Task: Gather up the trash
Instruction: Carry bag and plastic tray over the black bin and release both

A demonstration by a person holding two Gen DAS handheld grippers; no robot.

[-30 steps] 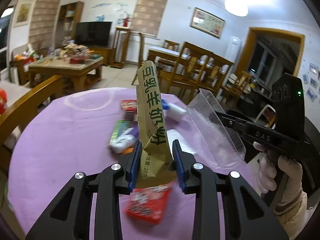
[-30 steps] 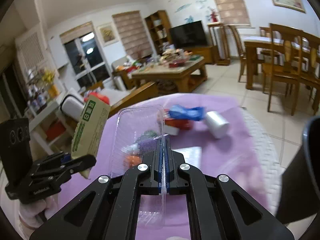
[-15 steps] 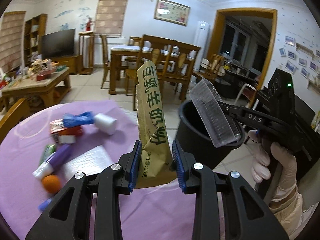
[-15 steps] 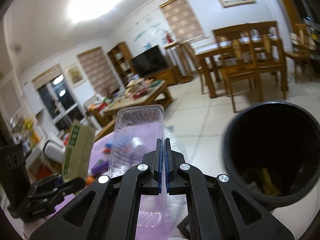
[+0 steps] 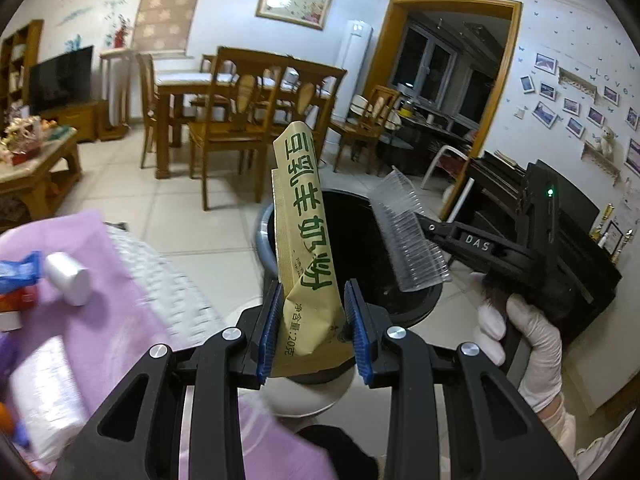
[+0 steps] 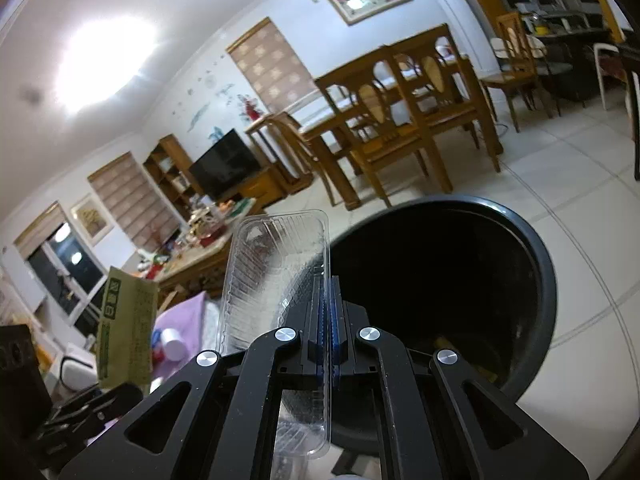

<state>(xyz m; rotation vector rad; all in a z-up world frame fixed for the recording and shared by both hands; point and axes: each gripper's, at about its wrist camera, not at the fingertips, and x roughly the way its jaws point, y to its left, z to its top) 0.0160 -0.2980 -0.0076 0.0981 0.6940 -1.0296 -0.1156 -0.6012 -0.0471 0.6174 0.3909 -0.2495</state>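
White walls (image 5: 232, 8), pale tiled floor (image 5: 168, 208). Wooden dining table (image 5: 176, 84) with chairs (image 5: 236, 120) mid-room. TV (image 5: 60, 76) on low cabinet, bookshelf (image 6: 168, 168) beside. Cluttered coffee table (image 5: 32, 160) at left. Framed picture (image 5: 294, 2), blind (image 5: 168, 4), photo wall (image 5: 576, 108) at right. Wood-framed doorway (image 5: 448, 92). Ceiling lamp (image 6: 100, 60) lit. Dark window (image 6: 60, 264).

A tan packet (image 5: 306, 248) carries green Chinese characters, seen upside down, and small print reading "20克". White letters "DAS" are printed on the black right gripper (image 5: 430, 228).
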